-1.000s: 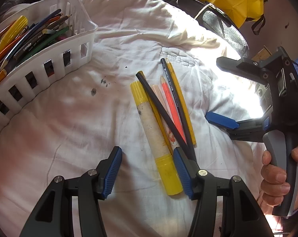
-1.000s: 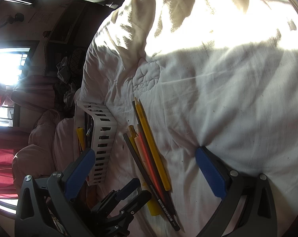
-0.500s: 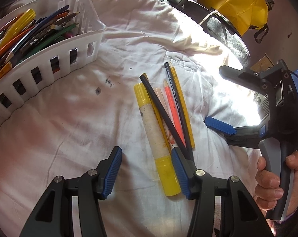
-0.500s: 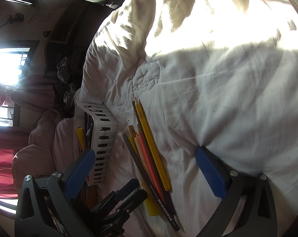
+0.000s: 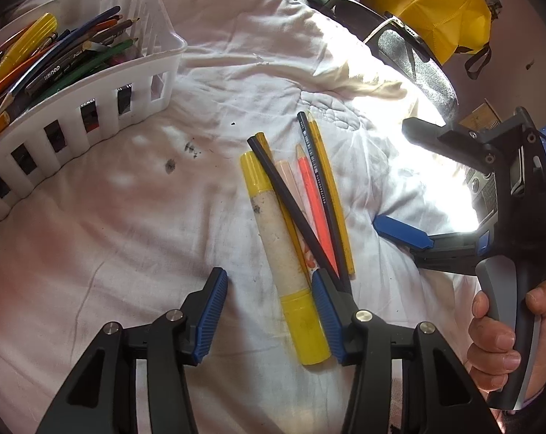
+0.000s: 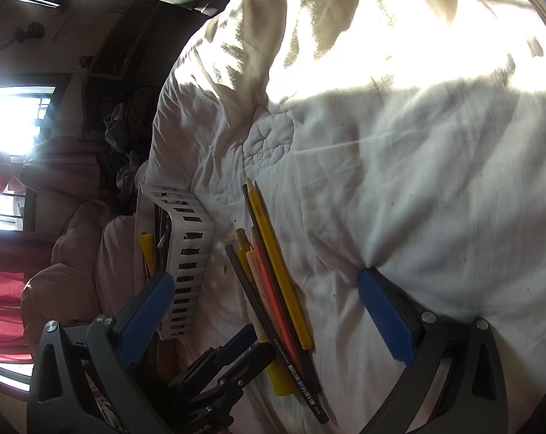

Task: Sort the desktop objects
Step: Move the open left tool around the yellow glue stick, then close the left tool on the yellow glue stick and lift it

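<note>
A thick yellow-capped marker (image 5: 283, 253) lies on the white cloth with several pencils beside it: a black one (image 5: 291, 206), an orange one (image 5: 314, 209), a dark one and a yellow one (image 5: 332, 199). My left gripper (image 5: 269, 300) is open, low over the marker's near end, its right finger touching the pencil ends. My right gripper (image 6: 265, 293) is open; it also shows in the left wrist view (image 5: 414, 181), to the right of the pile. The same pencils (image 6: 273, 282) lie between its fingers in the right wrist view. A white slotted basket (image 5: 92, 108) holds several pencils at upper left.
The white cloth (image 5: 110, 235) is wrinkled, with dark smudges (image 5: 180, 157) left of the pile. A chair with a yellow bag (image 5: 435, 7) stands beyond the far edge. The basket (image 6: 189, 253) and pink bedding (image 6: 73, 253) show left in the right wrist view.
My left gripper has shifted left and slightly forward, so the basket and pile sit further right in its view. The right gripper has stayed still and open. The pencils have not moved.
</note>
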Motion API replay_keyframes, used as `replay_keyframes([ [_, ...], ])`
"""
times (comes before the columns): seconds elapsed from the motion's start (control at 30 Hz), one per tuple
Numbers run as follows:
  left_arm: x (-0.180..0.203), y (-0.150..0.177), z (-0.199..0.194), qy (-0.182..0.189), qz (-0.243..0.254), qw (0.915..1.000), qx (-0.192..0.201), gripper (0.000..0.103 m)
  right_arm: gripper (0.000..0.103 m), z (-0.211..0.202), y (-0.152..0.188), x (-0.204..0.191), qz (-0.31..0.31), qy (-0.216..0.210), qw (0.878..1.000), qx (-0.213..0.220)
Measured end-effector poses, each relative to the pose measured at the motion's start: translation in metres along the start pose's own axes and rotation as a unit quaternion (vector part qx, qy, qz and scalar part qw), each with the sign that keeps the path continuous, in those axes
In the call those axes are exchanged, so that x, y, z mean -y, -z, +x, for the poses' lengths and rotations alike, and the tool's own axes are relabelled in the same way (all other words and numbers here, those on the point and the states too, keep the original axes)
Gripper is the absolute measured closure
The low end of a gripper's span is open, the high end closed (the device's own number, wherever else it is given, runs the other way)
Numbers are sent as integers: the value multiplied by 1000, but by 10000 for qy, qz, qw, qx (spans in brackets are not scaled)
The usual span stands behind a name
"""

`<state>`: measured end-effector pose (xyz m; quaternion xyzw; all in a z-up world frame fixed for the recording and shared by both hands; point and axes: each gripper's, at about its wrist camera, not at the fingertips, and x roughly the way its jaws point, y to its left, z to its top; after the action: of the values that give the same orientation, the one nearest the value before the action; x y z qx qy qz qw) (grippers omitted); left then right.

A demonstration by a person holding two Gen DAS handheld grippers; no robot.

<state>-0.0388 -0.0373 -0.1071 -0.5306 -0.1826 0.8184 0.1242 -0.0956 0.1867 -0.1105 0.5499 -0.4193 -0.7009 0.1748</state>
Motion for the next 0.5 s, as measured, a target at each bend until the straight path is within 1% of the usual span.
replay_keyframes([
  [0.03,0,0,0,61,-7,10000,-13,62,0,0,0,0,3,1,10000,-1],
  [0.07,0,0,0,75,-3,10000,-20,62,0,0,0,0,-2,1,10000,-2],
  [0.23,2,1,0,32,74,10000,-29,63,0,0,0,0,-1,-1,10000,-2],
  [0.5,-1,1,-1,77,-14,10000,-35,65,0,0,0,0,-5,2,10000,2],
])
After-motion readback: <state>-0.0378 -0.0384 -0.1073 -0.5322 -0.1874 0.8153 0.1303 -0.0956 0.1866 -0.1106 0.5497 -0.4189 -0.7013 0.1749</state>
